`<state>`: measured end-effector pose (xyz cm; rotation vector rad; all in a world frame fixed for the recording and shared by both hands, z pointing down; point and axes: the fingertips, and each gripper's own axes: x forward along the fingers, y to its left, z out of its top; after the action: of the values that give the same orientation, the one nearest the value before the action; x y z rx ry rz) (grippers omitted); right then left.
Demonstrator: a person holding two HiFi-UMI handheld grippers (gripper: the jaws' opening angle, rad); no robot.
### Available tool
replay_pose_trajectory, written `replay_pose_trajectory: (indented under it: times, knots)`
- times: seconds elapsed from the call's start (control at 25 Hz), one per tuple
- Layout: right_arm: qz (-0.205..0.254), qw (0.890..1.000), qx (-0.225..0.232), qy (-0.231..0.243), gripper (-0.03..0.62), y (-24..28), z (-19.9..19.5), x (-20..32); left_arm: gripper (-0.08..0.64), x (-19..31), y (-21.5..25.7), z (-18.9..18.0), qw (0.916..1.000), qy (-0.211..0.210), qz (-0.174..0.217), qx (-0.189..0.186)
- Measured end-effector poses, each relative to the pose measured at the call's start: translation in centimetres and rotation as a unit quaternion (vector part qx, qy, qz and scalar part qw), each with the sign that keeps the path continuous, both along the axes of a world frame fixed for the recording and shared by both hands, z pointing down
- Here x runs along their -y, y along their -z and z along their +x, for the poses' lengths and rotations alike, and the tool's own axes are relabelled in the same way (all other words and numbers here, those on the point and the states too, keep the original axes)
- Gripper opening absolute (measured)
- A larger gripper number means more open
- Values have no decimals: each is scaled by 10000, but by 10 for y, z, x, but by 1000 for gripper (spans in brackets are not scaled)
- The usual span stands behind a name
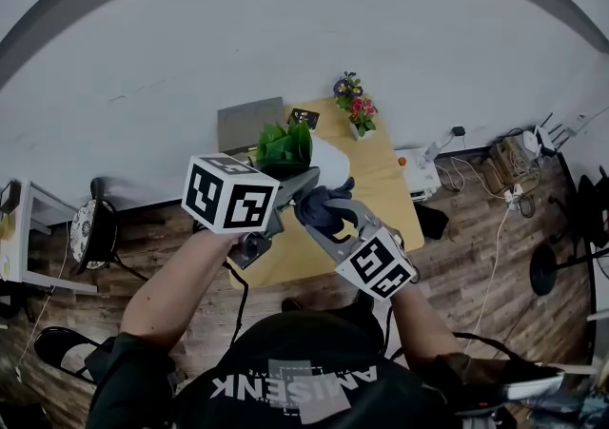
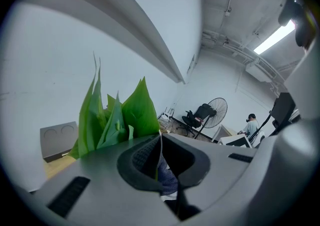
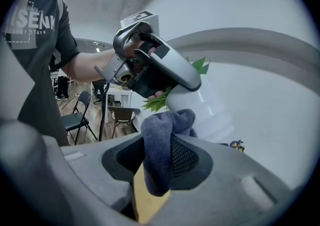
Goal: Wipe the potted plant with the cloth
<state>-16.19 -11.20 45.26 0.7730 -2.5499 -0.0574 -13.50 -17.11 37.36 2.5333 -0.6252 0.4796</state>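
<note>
Above the table [image 1: 381, 191], left fingers [image 2: 142, 157] pinch a plant leaf [image 2: 145, 115] (right fingers [image 3: 186, 157] clamp cloth [image 3: 157, 155])

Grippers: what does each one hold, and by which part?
Right gripper pinches the cloth at a bunched fold. Left gripper is shut on one leaf of the potted plant; where along it is unclear.

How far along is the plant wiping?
Done: the cloth is clamped in the right gripper; the left gripper pinches the potted plant at its top. In hand: cloth is at its white side. Left: the wiping itself, leaves included, seemingly.
</note>
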Motion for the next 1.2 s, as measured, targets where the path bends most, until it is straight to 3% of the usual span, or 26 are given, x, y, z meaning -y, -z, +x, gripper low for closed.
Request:
replay_pose_trajectory:
  times: [0.24,0.52,0.88,1.2]
  knots:
    - [-128,9985,147,-502,133,3,41,17,11,14,-5,-18,9997,237,10,89]
    - [-32,9942,245,-1047,133,15,106,34,11,34,-41,-32,9934,493,326,979]
    - [-62,9927,466,-1110,133,26,150,54,14,64,-105,-29,9732,442,421,2218]
    - [-267,9871,956,-1257,133,30,179,80,18,95,-173,-30,9438,261,538,3251]
